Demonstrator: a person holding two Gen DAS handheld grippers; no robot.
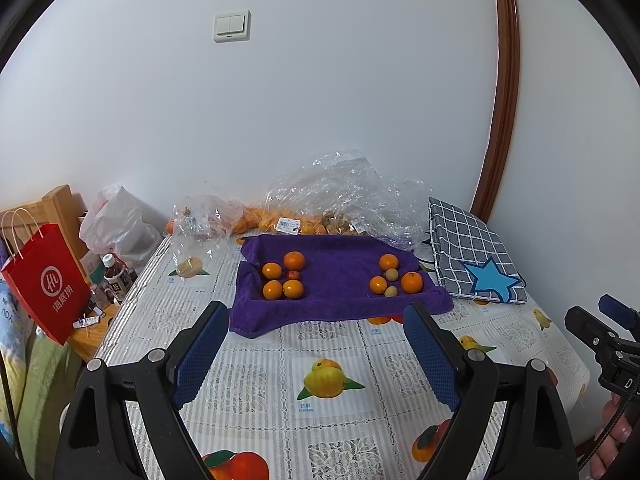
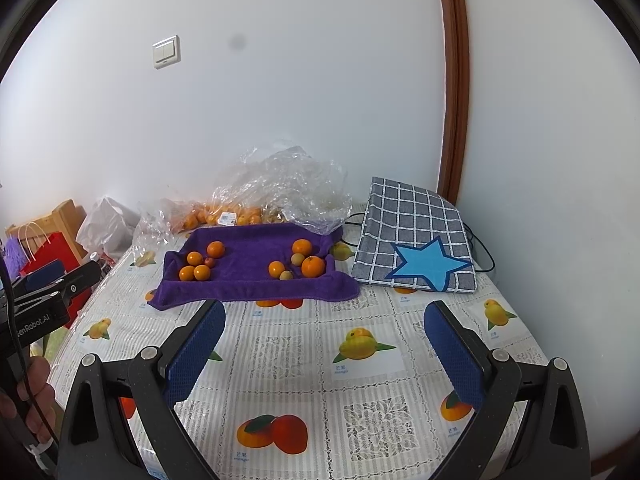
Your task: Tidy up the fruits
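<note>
My view: plain white wall (image 1: 320, 100) ahead, double light switch (image 1: 232, 26) high up. Brown curved door frame (image 1: 506, 80) at right. Table under fruit-print tablecloth (image 2: 360, 360) — pushed against wall. Wooden furniture (image 1: 60, 200) far left. Light even, soft — no hard shadows.

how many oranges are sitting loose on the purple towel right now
7. Four cluster at the left of the purple towel. Three sit at the right. More stay bagged behind.
</note>
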